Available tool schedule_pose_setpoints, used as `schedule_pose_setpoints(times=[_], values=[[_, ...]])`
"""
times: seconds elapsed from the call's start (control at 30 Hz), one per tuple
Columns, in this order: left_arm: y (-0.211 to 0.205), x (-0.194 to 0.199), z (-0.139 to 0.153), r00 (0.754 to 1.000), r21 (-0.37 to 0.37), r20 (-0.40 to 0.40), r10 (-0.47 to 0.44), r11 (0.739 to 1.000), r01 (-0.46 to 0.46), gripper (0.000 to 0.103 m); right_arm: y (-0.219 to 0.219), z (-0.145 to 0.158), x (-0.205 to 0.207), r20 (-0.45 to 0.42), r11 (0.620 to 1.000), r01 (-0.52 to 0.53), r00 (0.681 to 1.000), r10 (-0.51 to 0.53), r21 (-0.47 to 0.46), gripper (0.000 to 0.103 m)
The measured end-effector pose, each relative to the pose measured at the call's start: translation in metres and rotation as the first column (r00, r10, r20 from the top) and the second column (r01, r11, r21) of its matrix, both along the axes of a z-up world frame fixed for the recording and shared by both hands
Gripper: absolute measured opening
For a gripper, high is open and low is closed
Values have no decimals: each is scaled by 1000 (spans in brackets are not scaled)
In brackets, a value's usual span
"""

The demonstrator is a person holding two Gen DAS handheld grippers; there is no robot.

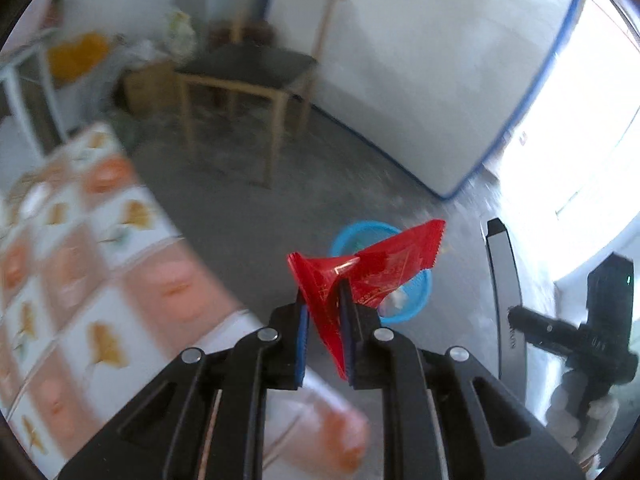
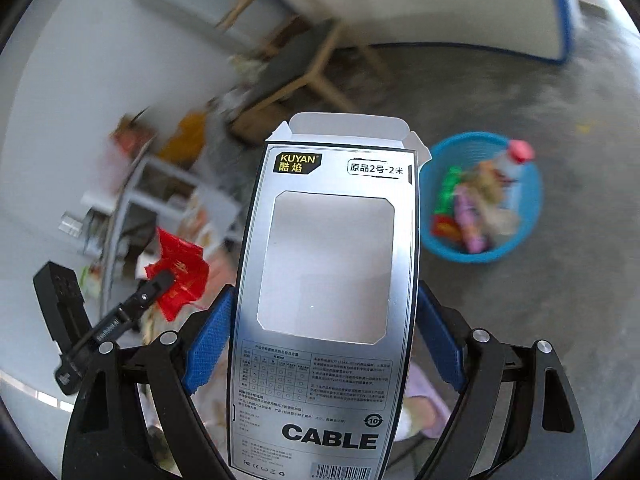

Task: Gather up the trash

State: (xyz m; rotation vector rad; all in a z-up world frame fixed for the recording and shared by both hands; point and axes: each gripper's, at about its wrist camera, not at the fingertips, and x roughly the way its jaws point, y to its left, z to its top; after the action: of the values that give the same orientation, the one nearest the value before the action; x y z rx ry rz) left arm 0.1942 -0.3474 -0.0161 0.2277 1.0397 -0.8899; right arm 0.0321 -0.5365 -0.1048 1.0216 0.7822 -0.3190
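Here I am carrying two pieces of trash toward the blue basket [image 2: 482,200] on the floor: my left gripper [image 1: 326,312], jaws nearly together, is pinching a red wrapper [image 1: 360,272], while my right gripper [image 2: 320,344], jaws spread wide, is clamping an empty cable box [image 2: 328,264]. Next, I judge, each needs positioning over the rim before releasing.

Red wrapper [image 1: 372,276]; silver box [image 2: 326,280]; blue basket [image 2: 480,196]; tablecloth [image 1: 80,272] probably orange-patterned.

Glossy crinkled red foil wrapper [image 1: 362,276]; shiny silver cardboard box [image 2: 326,300]. Blue plastic basket [image 2: 480,196] on rough grey concrete floor [image 2: 520,92]. Pale wooden chair [image 1: 248,76], matt dark seat.
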Motion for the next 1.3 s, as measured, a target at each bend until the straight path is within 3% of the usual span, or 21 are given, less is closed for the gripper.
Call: schedule_pose_setpoints(times=[0.17, 0.3, 0.37, 0.43, 0.5, 0.57, 0.63, 0.83, 0.97, 1.1, 1.23, 1.3], values=[[-82, 9, -41, 995, 92, -75, -71, 993, 78, 14, -31, -33, -8, -50, 995, 83, 995, -81, 47, 81], [-135, 17, -68, 993, 150, -59, -104, 982, 111, 15, -60, -53, 10, -68, 990, 122, 991, -117, 73, 82], [-159, 21, -80, 990, 149, -65, -124, 980, 132, 25, -81, -66, 24, -66, 990, 124, 991, -120, 70, 84], [-191, 25, -100, 985, 175, -81, -155, 970, 167, 69, -102, -82, 41, -99, 988, 144, 985, -138, 57, 85], [-210, 27, -113, 987, 193, -55, -153, 968, 161, 71, -118, -99, 54, -128, 988, 146, 982, -139, 46, 85], [-214, 29, -120, 989, 200, -49, -136, 969, 144, 71, -129, -123, 57, -197, 983, 177, 966, -165, 42, 85], [-208, 31, -117, 990, 168, -78, -117, 977, 129, 71, -130, -136, 54, -195, 978, 193, 965, -175, 77, 85], [-173, 32, -80, 994, 74, -48, -95, 992, 99, 71, -118, -144, 31, -197, 974, 212, 961, -193, 80, 85], [-129, 16, -36, 993, -19, -6, -120, 993, 120, 71, -106, -123, 15, -156, 977, 206, 968, -195, 55, 85], [-69, -14, 11, 987, -115, 73, -144, 982, 152, 73, -78, -77, 0, -95, 988, 139, 985, -144, -62, 85], [0, -46, 46, 981, -160, 162, -109, 978, 135, 83, -20, 4, -19, 20, 955, 56, 998, -52, -291, 86], [39, -60, 60, 978, -180, 201, -51, 980, 88, 92, 14, 48, -29, 76, 895, 41, 997, -8, -445, 95]])
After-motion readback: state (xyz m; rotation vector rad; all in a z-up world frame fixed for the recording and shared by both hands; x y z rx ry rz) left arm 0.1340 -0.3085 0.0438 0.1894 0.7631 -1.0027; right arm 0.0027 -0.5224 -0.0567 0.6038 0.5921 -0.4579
